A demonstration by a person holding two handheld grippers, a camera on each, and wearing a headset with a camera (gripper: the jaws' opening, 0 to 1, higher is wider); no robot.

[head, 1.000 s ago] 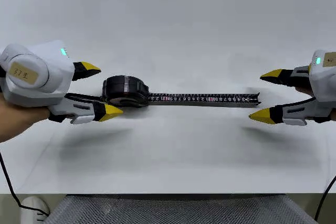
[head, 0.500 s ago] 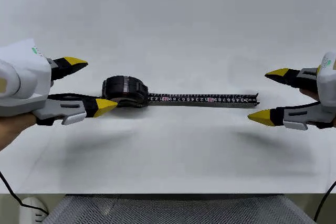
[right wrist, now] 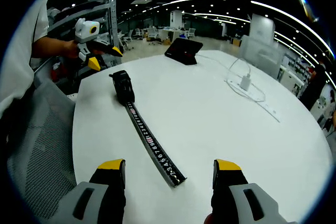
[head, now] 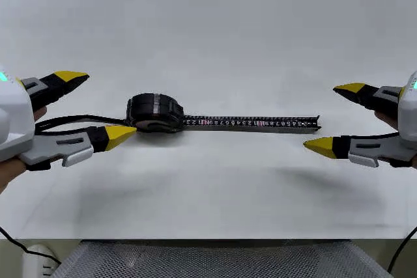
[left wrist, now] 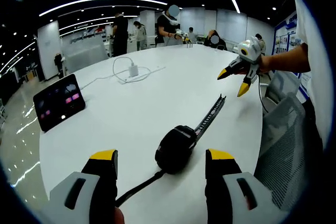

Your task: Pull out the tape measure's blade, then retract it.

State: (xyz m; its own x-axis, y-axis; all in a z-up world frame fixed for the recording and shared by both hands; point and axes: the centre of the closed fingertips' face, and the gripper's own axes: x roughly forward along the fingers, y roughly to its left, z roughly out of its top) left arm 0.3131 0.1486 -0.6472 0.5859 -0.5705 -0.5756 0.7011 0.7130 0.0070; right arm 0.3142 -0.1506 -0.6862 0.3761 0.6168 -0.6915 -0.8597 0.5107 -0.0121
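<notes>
- Lying flat on a white table (head: 215, 37), a black tape measure (head: 154, 113) has its round case just ahead of the left gripper (head: 109, 103).
- The case sits in line with the gap between that gripper's two jaws, a little past their yellow tips, and neither jaw touches it.
- The left gripper's jaws are spread wide and grasp nothing.
- A thin black strap (head: 78, 122) trails from the case back towards the left gripper and passes close beside its nearer jaw.
- The blade (head: 251, 122) is drawn out of the case. It lies on the table in a straight line, running away from the left gripper towards the right gripper (head: 320, 116), with printed numbers facing up.
- The blade's hooked end rests between the right gripper's two yellow tips and touches neither of them.
- The right gripper's jaws are also spread wide, with nothing in their grasp.
- The two grippers face each other, well apart, with the tape measure stretched out between them.
- In the left gripper view, a dark tablet (left wrist: 56, 102) stands far off to that gripper's left. A white charger with its cable (left wrist: 134, 70) lies well beyond the case.
- A grey mesh chair (head: 215, 258) sits at the table edge behind both grippers.
</notes>
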